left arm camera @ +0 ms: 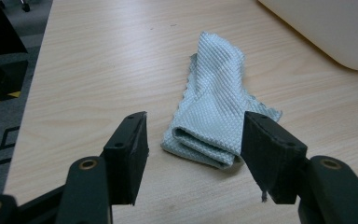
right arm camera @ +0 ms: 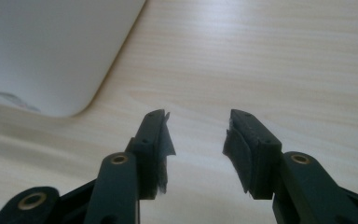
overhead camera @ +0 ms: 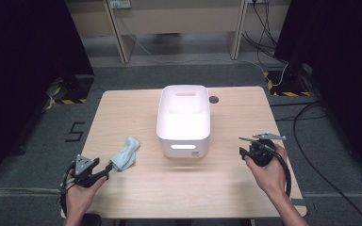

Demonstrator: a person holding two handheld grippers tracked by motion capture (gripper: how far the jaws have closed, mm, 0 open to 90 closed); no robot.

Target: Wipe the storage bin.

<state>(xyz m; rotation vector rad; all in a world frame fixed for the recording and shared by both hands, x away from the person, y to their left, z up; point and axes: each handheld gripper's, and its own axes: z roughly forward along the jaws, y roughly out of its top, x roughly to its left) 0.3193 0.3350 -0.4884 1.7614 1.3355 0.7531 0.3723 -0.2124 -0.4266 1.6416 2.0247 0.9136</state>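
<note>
A folded pale blue cloth (overhead camera: 126, 154) lies on the wooden table (overhead camera: 122, 113) left of a white plastic bin (overhead camera: 184, 120). In the left gripper view the cloth (left arm camera: 214, 107) has its near folded end right between the open jaws of my left gripper (left arm camera: 193, 154), and nothing is clamped. From above, the left gripper (overhead camera: 107, 170) sits at the cloth's near end. My right gripper (overhead camera: 242, 145) hovers open over bare table right of the bin's near corner; its own view shows the right gripper (right arm camera: 196, 140) empty, with the bin (right arm camera: 51, 51) at upper left.
The bin stands in the middle of the table and looks empty from above. A small dark hole (overhead camera: 213, 99) marks the table's far edge. Beyond the table are grey floor, cables (overhead camera: 306, 117) and desk legs.
</note>
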